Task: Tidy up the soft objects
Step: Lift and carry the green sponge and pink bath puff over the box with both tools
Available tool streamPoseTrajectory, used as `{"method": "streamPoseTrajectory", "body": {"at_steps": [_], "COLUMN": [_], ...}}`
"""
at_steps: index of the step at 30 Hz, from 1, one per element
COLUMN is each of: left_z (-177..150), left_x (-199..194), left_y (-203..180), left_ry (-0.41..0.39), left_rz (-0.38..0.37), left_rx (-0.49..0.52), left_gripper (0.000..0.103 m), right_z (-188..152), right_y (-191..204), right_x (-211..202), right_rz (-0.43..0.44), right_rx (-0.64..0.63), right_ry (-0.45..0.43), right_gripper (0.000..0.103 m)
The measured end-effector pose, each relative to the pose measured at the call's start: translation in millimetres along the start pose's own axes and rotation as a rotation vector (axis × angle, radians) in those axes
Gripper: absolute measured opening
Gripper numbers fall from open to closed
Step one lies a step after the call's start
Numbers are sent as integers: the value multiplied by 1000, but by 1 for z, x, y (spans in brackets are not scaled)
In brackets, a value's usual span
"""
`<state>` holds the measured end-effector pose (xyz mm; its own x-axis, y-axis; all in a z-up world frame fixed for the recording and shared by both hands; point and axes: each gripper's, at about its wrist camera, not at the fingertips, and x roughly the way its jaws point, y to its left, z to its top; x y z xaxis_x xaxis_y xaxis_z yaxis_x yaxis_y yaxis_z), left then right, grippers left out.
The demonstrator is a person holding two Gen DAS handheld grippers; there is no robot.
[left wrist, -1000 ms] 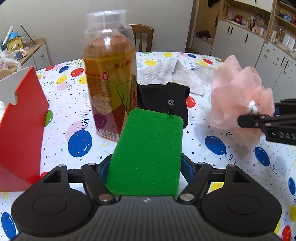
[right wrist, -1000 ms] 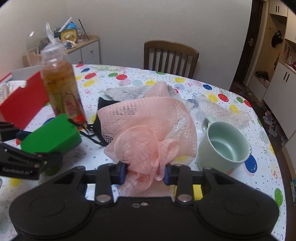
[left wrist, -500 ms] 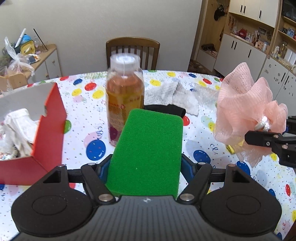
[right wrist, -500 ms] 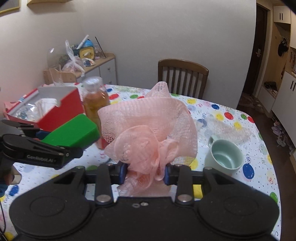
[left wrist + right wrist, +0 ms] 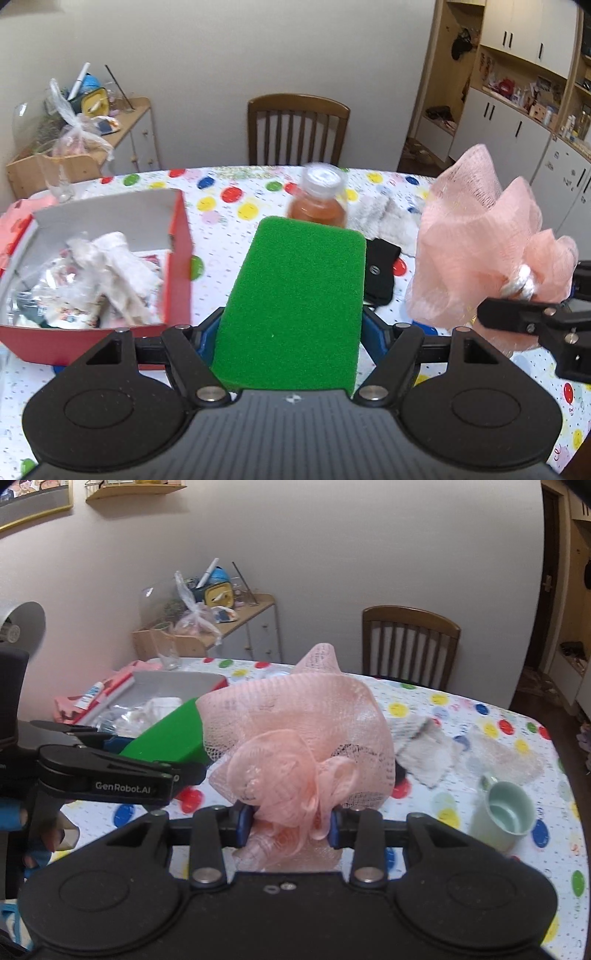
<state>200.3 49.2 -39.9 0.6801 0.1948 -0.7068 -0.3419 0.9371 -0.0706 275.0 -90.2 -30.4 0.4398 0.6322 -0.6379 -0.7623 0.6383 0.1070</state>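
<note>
My left gripper [image 5: 290, 332] is shut on a green sponge [image 5: 295, 306] and holds it high above the table. My right gripper [image 5: 286, 819] is shut on a pink mesh bath pouf [image 5: 299, 742], also held up; the pouf shows at the right of the left wrist view [image 5: 480, 251]. A red open box [image 5: 173, 258] with white soft items [image 5: 110, 273] inside stands on the table to the left of the sponge. A black cloth [image 5: 380, 269] and a grey-white towel [image 5: 424, 753] lie on the table.
A bottle of amber drink [image 5: 319, 203] stands behind the sponge. A pale green mug [image 5: 506, 816] stands at the right. Bubble wrap [image 5: 502, 757] lies beyond it. A wooden chair [image 5: 297, 133] is at the far table edge. A cluttered side cabinet [image 5: 92, 140] stands at the left.
Both grippers have risen well above the table with their objects still held. The red box's inside has come into view at the left.
</note>
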Motion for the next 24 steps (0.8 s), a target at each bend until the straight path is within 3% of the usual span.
{"method": "streamPoseTrajectory", "body": {"at_steps": [14, 24], "left_z": [17, 26], "left_x": [-24, -30], "left_y": [106, 177], "left_ry": [-42, -66], "left_rz": [86, 136], "left_rx": [-103, -142], "left_gripper": [74, 74], "right_z": [55, 88], "right_y": [81, 139], "right_x": [29, 67], "right_rz": [122, 154], "right_rx": [-37, -100], "right_ry": [28, 25], "right_gripper": [37, 37]}}
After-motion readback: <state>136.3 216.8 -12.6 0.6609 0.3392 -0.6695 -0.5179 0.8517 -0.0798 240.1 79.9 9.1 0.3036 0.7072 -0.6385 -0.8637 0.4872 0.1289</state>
